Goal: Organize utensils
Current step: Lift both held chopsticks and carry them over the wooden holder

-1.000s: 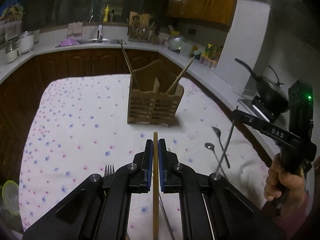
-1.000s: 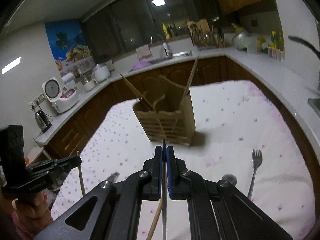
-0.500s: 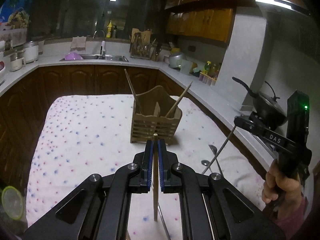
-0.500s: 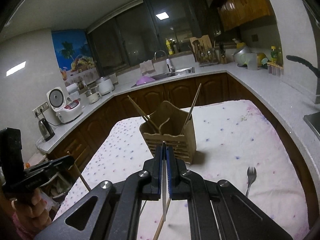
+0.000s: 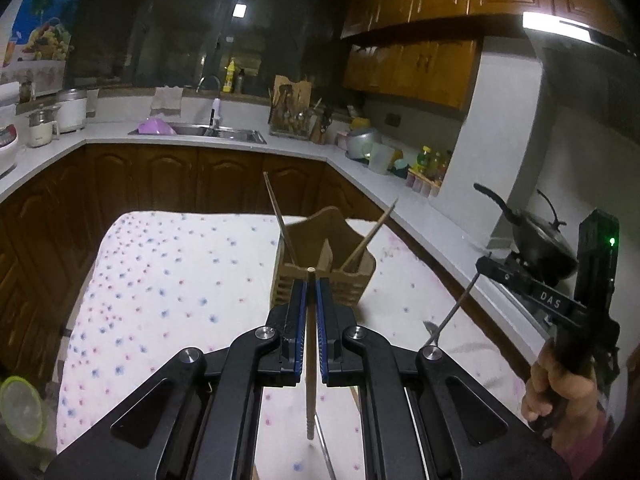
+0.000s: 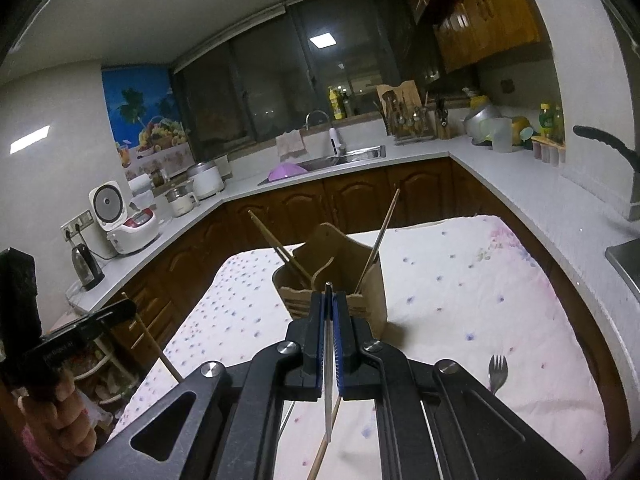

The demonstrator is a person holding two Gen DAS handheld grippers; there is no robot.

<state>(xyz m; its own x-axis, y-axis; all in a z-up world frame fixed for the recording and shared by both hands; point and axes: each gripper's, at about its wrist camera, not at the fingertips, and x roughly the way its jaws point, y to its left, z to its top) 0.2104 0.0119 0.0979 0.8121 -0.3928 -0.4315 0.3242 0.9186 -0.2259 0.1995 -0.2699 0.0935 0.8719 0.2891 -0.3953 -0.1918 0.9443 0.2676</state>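
Observation:
A wooden utensil holder point(image 5: 362, 276) point(image 6: 352, 268) stands on the flowered tablecloth with two chopsticks leaning in it. My left gripper point(image 5: 310, 286) is shut on a wooden chopstick point(image 5: 309, 380), held upright above the table, short of the holder. My right gripper point(image 6: 329, 298) is shut on a thin metal utensil point(image 6: 328, 392), also raised; it shows in the left wrist view point(image 5: 482, 266) with the metal rod point(image 5: 456, 304) hanging down. The left gripper appears at the left in the right wrist view point(image 6: 128, 308).
A fork point(image 6: 497, 374) lies on the cloth at the right. A spoon point(image 5: 432, 330) and another wooden chopstick point(image 6: 324, 444) lie near the front. A counter with sink point(image 5: 200, 132), a wok point(image 5: 540, 236) and appliances surrounds the table point(image 5: 160, 280).
Both grippers have risen and tilted up with their utensils; the table and holder now sit lower and farther in both views.

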